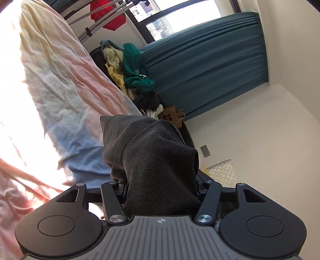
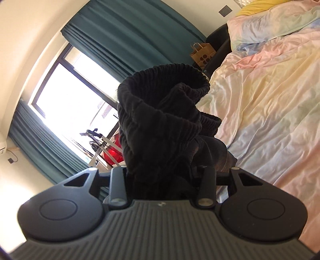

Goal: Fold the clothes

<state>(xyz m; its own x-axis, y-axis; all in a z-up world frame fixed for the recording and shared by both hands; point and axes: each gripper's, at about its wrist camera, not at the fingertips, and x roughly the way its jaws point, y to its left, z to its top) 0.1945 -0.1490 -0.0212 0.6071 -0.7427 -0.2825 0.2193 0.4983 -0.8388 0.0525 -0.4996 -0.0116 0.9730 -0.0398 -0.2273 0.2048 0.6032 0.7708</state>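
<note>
A dark grey ribbed garment [image 1: 152,156] bunches up out of my left gripper [image 1: 160,188], which is shut on it; the cloth hides the fingertips. In the right wrist view the same kind of dark ribbed garment [image 2: 164,120], with an elastic band at its top edge, stands up from my right gripper [image 2: 166,176], also shut on it. Both views are tilted sideways. The garment hangs in the air beside the bed, above the pastel sheet [image 1: 60,90].
A bed with a crumpled pink, yellow and blue sheet [image 2: 270,90] fills one side of each view. A heap of clothes [image 1: 130,70] sits by the teal curtain [image 1: 210,60]. A brown paper bag [image 2: 202,54], a red item [image 1: 108,14] on a rack and a window [image 2: 66,96] lie beyond.
</note>
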